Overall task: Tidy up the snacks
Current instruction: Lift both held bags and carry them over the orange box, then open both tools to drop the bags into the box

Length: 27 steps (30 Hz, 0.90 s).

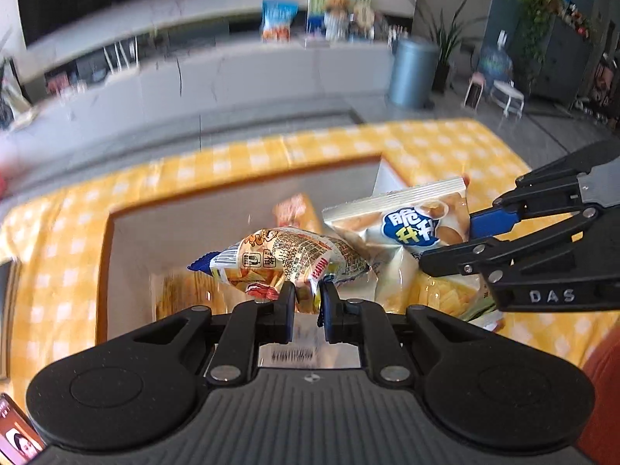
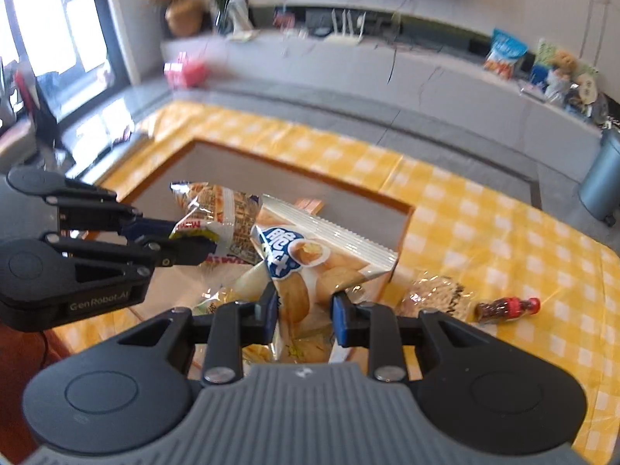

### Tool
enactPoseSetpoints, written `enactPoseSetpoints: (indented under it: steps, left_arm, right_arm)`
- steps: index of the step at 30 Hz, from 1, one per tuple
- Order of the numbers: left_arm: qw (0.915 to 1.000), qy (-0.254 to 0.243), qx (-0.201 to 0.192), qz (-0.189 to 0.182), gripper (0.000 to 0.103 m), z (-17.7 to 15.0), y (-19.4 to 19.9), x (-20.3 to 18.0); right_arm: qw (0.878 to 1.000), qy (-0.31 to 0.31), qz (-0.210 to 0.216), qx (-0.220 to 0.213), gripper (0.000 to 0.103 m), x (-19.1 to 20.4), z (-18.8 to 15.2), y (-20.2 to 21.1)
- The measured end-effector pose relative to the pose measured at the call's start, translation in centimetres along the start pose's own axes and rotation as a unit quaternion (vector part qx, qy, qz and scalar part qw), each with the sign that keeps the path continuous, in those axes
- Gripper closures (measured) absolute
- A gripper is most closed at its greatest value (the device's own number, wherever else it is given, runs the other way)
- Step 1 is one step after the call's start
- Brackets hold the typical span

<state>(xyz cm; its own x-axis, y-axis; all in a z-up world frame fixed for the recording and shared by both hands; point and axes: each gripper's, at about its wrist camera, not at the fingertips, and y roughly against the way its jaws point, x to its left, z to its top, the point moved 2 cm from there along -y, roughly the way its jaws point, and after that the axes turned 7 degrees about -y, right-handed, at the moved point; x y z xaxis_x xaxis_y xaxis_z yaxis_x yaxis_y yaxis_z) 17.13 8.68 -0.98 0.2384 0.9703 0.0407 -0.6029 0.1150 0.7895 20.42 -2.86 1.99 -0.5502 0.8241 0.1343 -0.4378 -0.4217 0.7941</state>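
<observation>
Right now both tools hang over an open box (image 1: 128, 232) with a brown rim that sits on a tabletop (image 1: 445, 147) covered in yellow-and-white check. The left tool (image 1: 308, 302) is clenched on the bottom seam of a small orange snack packet (image 1: 279, 259), whose long axis lies across the left wrist view, its blue crimped end pointing to nine o'clock; barcode and fine print face up. The right tool (image 2: 304, 314) grips a tan chip bag (image 2: 310, 255) by its lower part, the bag's long axis running from six o'clock up toward one o'clock in the right wrist view, its crimped top seam farthest from the tool. It shows potato crisps and a blue cloud-shaped logo with white characters. More packets lie inside the box beneath. A small cola bottle (image 2: 507, 308) lies on its side at three o'clock.
</observation>
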Motion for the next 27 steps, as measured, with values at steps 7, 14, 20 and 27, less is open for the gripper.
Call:
enactPoseSetpoints:
  steps: [7,14,20,27]
  left_arm:
    - [0.9956,0.008,0.078,-0.051,0.088,-0.9,-2.9,2.3]
    - [0.9897,0.002,0.118,-0.081,0.087,-0.7,-4.1,2.4]
    - [0.9865,0.014,0.127,-0.102,0.085,-0.9,-5.2,2.0]
    - [0.9862,0.027,0.126,-0.104,0.08,-2.2,-5.7,1.2]
  right_arm:
    - [0.993,0.026,-0.006,0.116,0.077,0.2,0.8,-5.2]
    - [0.981,0.063,-0.026,0.18,0.076,0.4,-0.2,-9.1]
    - [0.973,0.105,-0.053,0.201,0.076,0.6,-1.0,-10.8]
    - [0.965,0.156,-0.069,0.201,0.074,1.3,-1.6,-11.1]
